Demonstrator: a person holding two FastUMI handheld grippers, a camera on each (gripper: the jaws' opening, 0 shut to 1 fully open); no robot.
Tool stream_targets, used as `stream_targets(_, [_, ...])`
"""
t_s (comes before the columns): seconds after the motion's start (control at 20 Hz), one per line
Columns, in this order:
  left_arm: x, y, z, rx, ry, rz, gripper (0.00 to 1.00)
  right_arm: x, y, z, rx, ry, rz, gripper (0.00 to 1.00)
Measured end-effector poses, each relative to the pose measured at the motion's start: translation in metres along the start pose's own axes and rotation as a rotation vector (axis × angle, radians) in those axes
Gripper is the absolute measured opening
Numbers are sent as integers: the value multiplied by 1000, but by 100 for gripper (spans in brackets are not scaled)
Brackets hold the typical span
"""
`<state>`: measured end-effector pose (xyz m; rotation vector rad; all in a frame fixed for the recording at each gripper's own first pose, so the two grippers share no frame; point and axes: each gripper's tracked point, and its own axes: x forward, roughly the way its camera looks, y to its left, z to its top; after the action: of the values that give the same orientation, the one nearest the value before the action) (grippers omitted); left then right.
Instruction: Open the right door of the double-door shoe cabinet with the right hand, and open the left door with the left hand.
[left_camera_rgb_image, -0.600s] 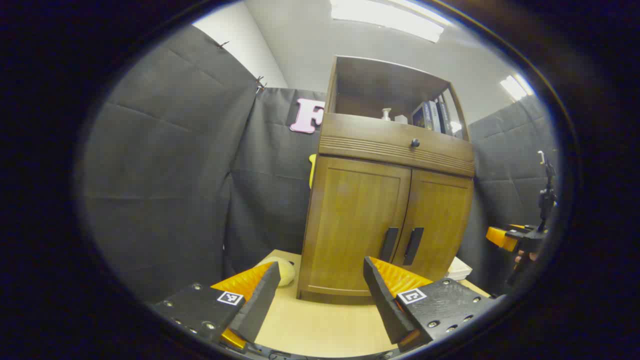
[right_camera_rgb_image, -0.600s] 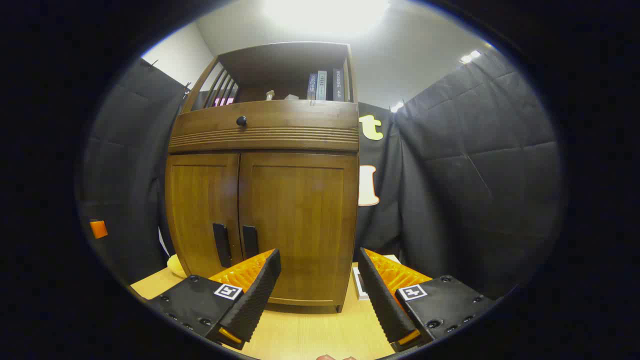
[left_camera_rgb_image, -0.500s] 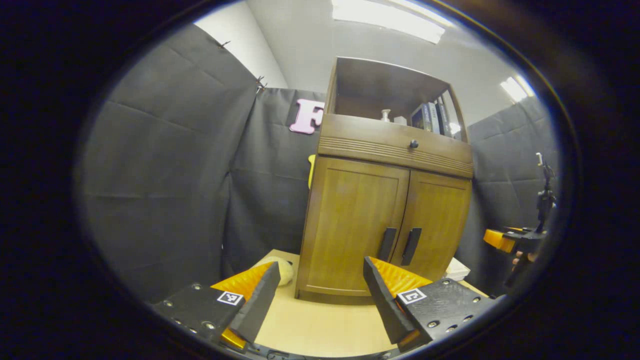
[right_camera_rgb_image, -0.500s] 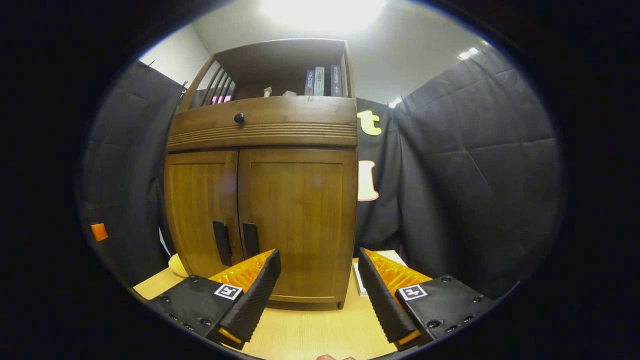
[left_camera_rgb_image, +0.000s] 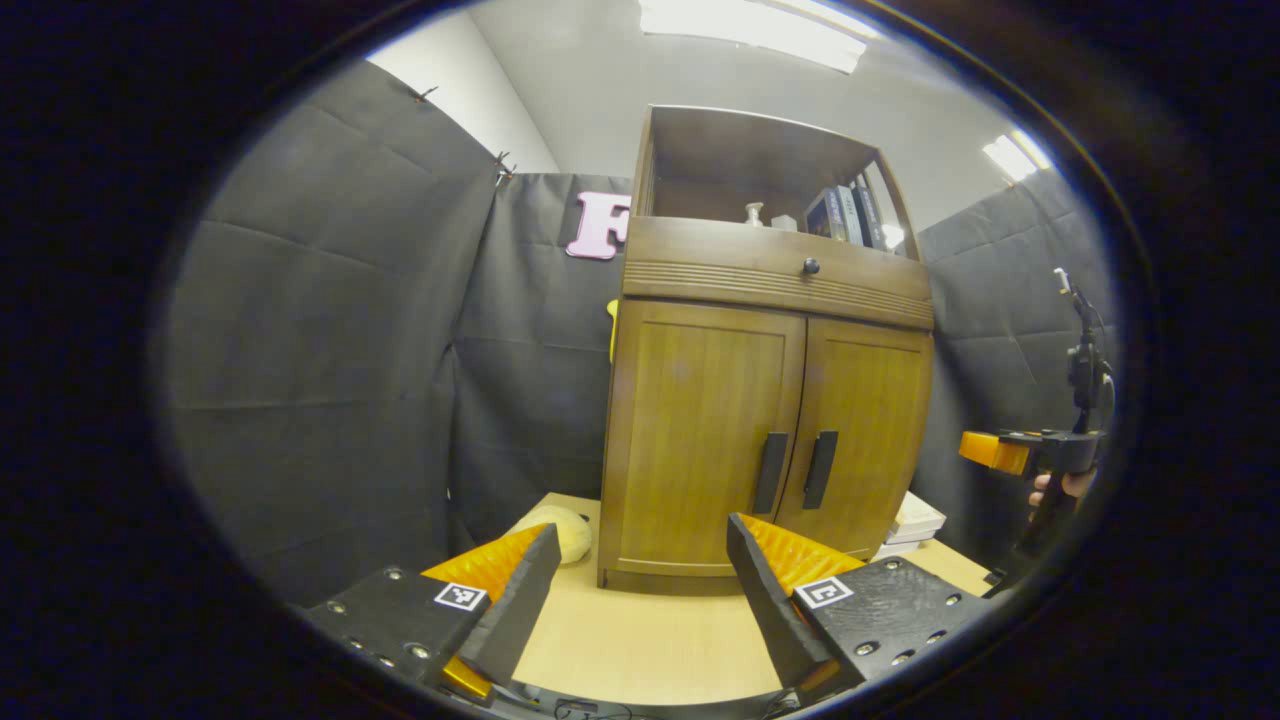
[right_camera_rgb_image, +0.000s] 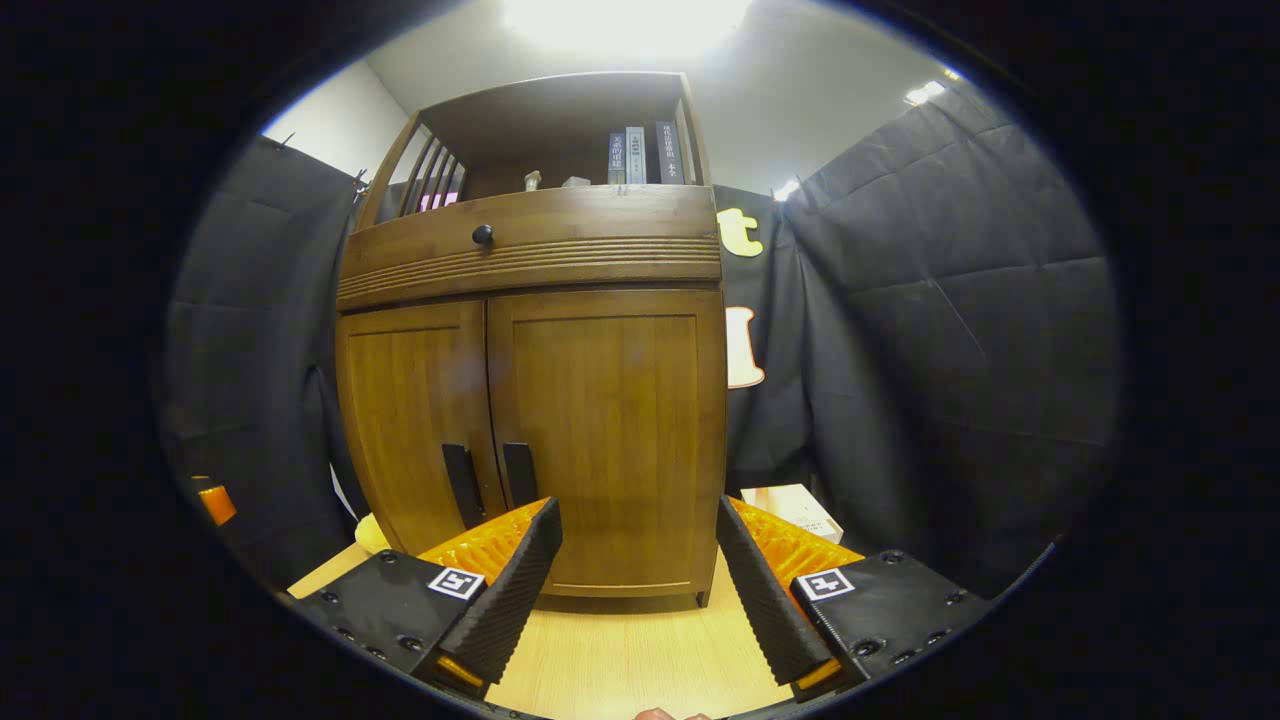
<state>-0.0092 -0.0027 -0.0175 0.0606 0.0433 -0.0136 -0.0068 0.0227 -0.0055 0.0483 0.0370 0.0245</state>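
On the light wooden table (right_camera_rgb_image: 620, 670), at its far side against the black booth wall, stands the shoe cabinet (right_camera_rgb_image: 540, 400), and both of its doors are shut. The right door (right_camera_rgb_image: 610, 440) and the left door (right_camera_rgb_image: 415, 425) meet flush at the middle seam, with the two dark vertical handles side by side just off that seam: the right handle (right_camera_rgb_image: 520, 474) and the left handle (right_camera_rgb_image: 462, 484). So nothing of the task is done yet; both doors are left to open, the right one first by my reading.

The right gripper (right_camera_rgb_image: 638, 560) has its fingers spread wide and holds nothing; it sits near the cabinet, aimed at the right door panel, with the handle off to its left. The left gripper (left_camera_rgb_image: 640, 575) is likewise wide and empty, and the cabinet (left_camera_rgb_image: 765, 400) stands farther off in the left gripper view, with bare table between.

Room to swing looks fair in front. A stack of books (left_camera_rgb_image: 905, 520) lies beside the cabinet's right foot and a pale round object (left_camera_rgb_image: 555, 528) by its left foot; each could, I judge, crowd a door opened fully. The other gripper, in a hand (left_camera_rgb_image: 1060, 485), hovers at the far right.
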Motion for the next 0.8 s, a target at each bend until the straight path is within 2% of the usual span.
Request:
stream_targets(0.35, [0,5,-9,-11,3,20,96,4,26,-4,32,31,65,97])
stream_targets(0.8, [-9,24,-24,-8,29,67,96,58,61,14,1,36,115,97])
